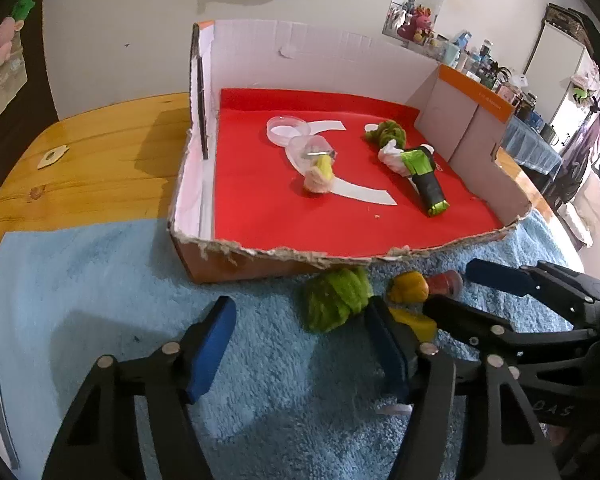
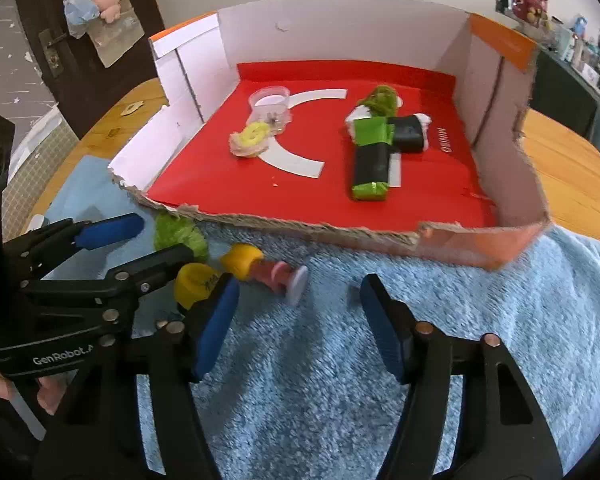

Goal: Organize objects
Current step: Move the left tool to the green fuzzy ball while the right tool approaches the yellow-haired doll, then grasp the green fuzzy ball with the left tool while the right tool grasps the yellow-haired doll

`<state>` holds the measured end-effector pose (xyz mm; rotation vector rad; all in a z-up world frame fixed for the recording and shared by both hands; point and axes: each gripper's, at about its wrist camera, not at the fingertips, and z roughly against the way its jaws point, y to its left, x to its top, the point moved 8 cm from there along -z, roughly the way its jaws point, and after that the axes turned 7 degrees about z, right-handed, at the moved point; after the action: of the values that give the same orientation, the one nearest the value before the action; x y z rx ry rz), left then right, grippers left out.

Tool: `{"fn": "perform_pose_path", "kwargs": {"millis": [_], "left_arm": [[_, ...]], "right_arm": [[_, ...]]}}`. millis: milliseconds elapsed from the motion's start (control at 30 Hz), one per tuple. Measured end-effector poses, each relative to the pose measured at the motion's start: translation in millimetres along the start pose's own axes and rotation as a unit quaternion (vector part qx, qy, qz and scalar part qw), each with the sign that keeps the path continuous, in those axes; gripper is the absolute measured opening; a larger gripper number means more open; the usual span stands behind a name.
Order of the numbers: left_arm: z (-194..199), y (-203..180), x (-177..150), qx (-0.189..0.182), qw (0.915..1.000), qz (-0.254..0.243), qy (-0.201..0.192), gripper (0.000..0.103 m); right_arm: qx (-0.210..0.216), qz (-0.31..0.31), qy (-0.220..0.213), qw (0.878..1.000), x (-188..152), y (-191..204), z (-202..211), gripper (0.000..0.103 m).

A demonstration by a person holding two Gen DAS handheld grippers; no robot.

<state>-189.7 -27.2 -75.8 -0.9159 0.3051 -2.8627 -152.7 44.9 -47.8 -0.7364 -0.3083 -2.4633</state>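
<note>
Blue towel (image 2: 480, 300) carries a torn cardboard box (image 1: 380, 256) with a red floor. Outside its front edge lie a green yarn ball (image 1: 336, 298), 2 yellow pieces (image 2: 242, 260) and a pink item, blurred. Left gripper (image 1: 300, 344) and right gripper (image 2: 300, 324) both stand spread, pinching nothing, just beside those pieces.

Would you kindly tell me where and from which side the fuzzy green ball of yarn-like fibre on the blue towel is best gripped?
Probably across the middle of the fuzzy green ball, coming down from above. It is soft and roundish, so any opposite sides should compress. It lies close to the torn front wall of the cardboard box, so I would set the claw pads on its left and right flanks, parallel to that wall, not front to back.
</note>
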Motion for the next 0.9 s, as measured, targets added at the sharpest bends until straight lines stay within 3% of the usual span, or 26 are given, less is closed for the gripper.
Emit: {"fn": "perform_pose_path", "kwargs": {"millis": [267,367,433,900], "left_arm": [[-1,-3,2,-0.008,0.9999,-0.011,-0.002,0.051],[-2,-8,1,-0.008,0.9998,-0.018,-0.002,0.042],[-2,-14,0,-0.011,0.9995,-0.028,-0.002,0.035],[7,-21,-4,-0.035,0.999,-0.026,-0.009,0.031]], "right_arm": [[0.017,0.014,0.005,1.0,3,7,-6,0.057],[0.024,0.026,0.004,0.999,3,12,-7,0.039],[0.021,0.031,0.004,0.999,2,15,-6,0.039],[0.03,0.016,-0.005,0.999,-6,16,5,0.039]]}}
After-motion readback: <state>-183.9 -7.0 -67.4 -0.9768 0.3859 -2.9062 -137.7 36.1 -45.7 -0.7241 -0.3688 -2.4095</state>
